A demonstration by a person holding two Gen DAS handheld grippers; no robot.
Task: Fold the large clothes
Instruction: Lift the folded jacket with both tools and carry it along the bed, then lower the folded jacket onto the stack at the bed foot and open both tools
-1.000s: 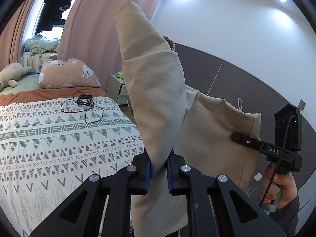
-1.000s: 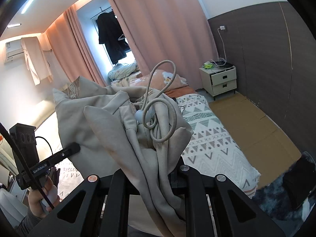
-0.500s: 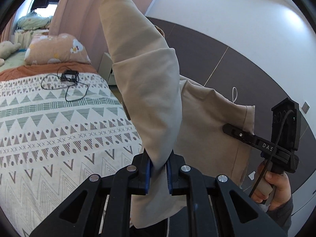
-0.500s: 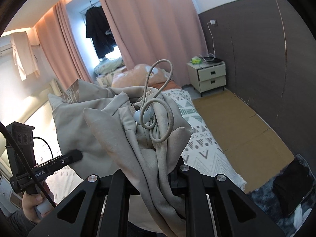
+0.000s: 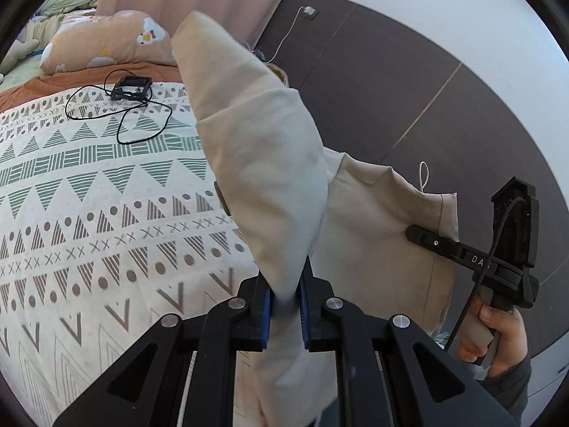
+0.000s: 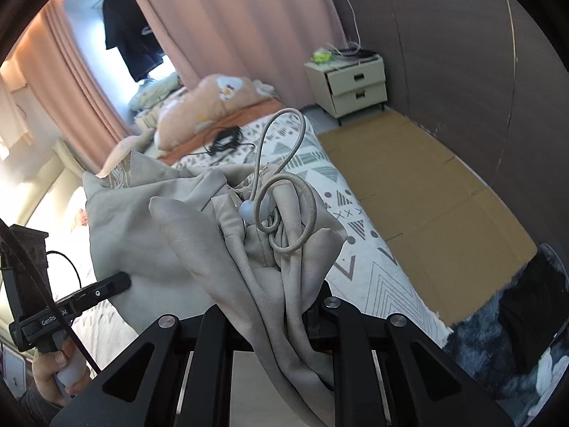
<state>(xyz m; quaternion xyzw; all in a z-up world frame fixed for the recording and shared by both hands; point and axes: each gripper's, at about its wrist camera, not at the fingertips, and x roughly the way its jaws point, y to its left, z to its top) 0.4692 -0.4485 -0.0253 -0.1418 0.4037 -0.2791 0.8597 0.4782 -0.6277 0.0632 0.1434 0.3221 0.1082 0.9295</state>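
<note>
Held up over the edge of the bed (image 5: pixel 89 192) — one large beige garment (image 5: pixel 270 178), pinched at two spots and not yet laid down. Left gripper (image 5: pixel 286 311) clamped on a thick fold of it, blue pads squeezing the cloth flat between them. Right gripper (image 6: pixel 274 306) clamped on a bunched handful of the same garment (image 6: pixel 160 235), jaw tips buried under the folds, with the drawstring (image 6: pixel 284 192) and its round stopper (image 6: pixel 247 210) looped loose on top. Each gripper in a bare hand; right hand (image 5: pixel 498 334) in sight in the left view, left hand (image 6: pixel 58 370) in the right view.

Likely troubles from here, as a judgement only:

- Uneven spread. Right grip holds a wad rather than a clean edge, so cloth could land twisted and creased instead of flat.
- Slipping out. Heavy fabric hanging below both grips; a quick swing could drag the thinner fold free of the blue pads.
- Snagging. Loose drawstring loop could catch on a jaw or get trapped under the fold.
- Fouling the black cable (image 5: pixel 117 114) and small device (image 5: pixel 131 87) lying near the pillow (image 5: pixel 106 41) — a garment dropped too far up the bed would cover or drag them.
- Overhang — too close to the edge, and weight could pull the whole thing to the floor (image 6: pixel 426 185).
</note>
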